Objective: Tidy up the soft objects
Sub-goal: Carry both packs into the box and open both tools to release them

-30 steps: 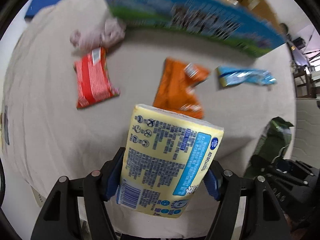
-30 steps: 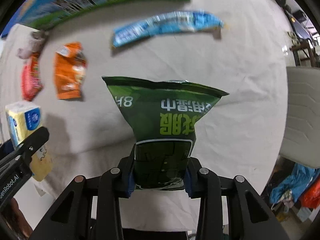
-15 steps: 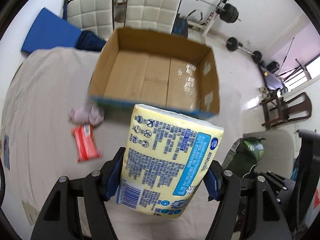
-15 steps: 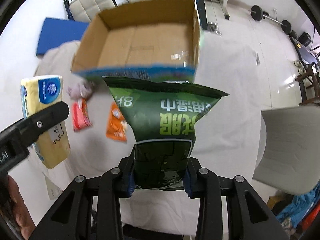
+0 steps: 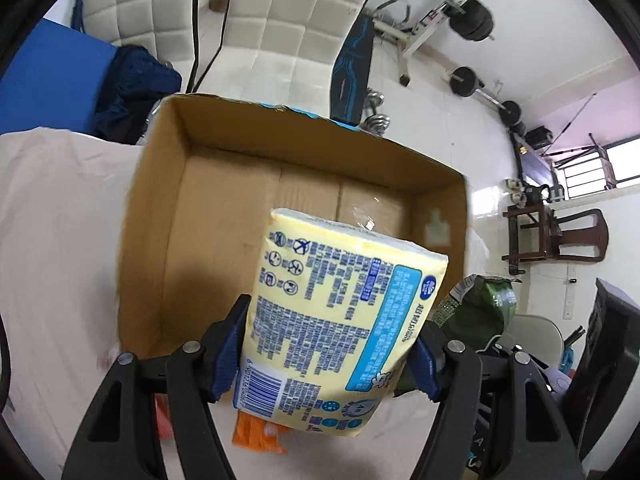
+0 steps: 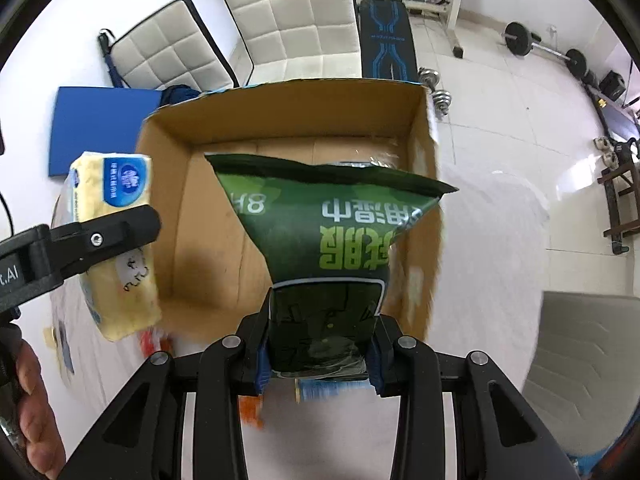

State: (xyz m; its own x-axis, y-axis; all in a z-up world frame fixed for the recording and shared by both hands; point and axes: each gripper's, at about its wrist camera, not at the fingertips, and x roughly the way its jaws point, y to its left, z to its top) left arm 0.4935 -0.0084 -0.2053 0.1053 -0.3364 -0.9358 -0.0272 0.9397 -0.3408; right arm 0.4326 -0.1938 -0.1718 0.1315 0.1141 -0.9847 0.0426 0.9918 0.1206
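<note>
My left gripper [image 5: 326, 356] is shut on a yellow tissue pack [image 5: 340, 312] and holds it in the air over the near edge of an open cardboard box [image 5: 160, 216]. My right gripper [image 6: 318, 354] is shut on a green wet-wipes bag [image 6: 332, 240], also held above the box [image 6: 176, 216]. The tissue pack [image 6: 116, 240] and left gripper show at the left of the right wrist view. The green bag [image 5: 480, 304] shows at the right of the left wrist view. The box looks empty where its floor shows.
The box stands on a table under a beige cloth [image 5: 56, 248]. An orange packet [image 5: 256, 434] peeks out below the tissue pack, and orange and blue packets [image 6: 320, 390] below the green bag. White chairs [image 6: 296, 16], a blue mat [image 6: 100, 128] and gym gear stand beyond the table.
Both grippers have risen from the table and moved forward over the box with their loads. The loose packets have dropped almost out of sight beneath them.
</note>
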